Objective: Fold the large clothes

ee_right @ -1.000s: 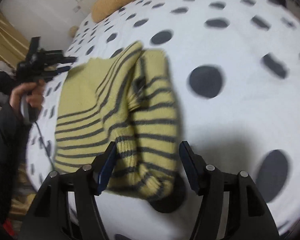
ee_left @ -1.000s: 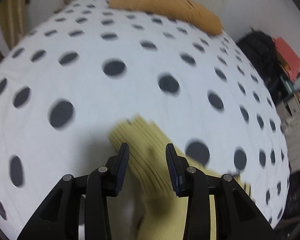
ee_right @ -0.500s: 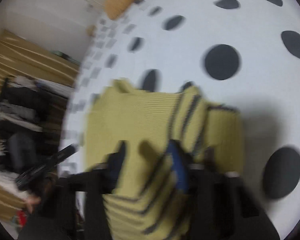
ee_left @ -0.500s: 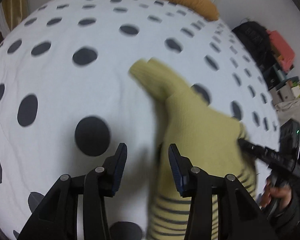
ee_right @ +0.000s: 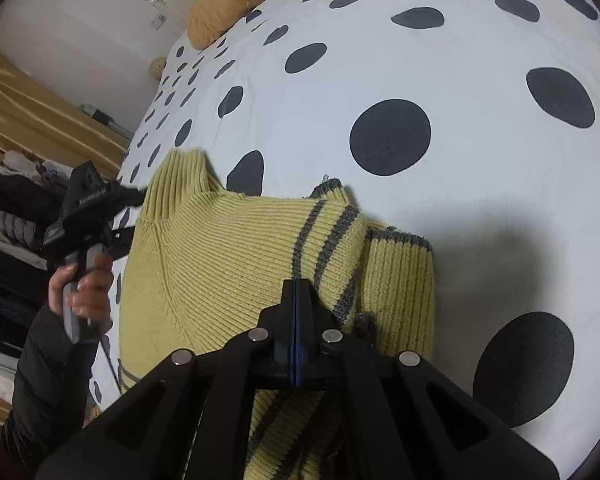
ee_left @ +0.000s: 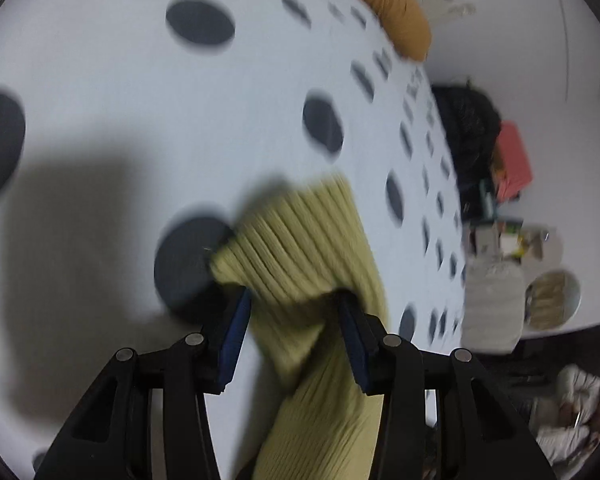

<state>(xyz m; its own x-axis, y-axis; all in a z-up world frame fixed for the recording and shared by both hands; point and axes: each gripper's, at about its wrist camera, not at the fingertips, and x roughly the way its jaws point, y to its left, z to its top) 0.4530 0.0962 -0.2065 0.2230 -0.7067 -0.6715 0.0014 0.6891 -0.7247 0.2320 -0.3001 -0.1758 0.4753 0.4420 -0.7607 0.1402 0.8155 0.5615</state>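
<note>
A yellow knit sweater with grey stripes (ee_right: pixel 220 264) lies folded on the white bedcover with dark dots (ee_right: pixel 460 80). Its ribbed neck (ee_right: pixel 176 184) points to the far left, and a striped sleeve is folded over the right side. My right gripper (ee_right: pixel 296 288) is shut, its tips together just above the sweater's middle; no fabric shows between them. In the left wrist view, my left gripper (ee_left: pixel 296 320) stands open with the ribbed neck (ee_left: pixel 300 248) bunched between its fingers. A hand (ee_right: pixel 84 280) holds that left gripper (ee_right: pixel 130 216) at the sweater's left edge.
An orange pillow (ee_right: pixel 236 4) lies at the head of the bed. Beside the bed are a black bag (ee_left: pixel 468 140), a red box (ee_left: pixel 514 160) and clutter on the floor. Golden curtains (ee_right: pixel 28 120) and piled clothes (ee_right: pixel 8 220) stand on the other side.
The right gripper closed and moved across to the middle of the sweater. The left gripper left the sweater, then dropped and tilted down, and the ribbed neck now sits between its fingers.
</note>
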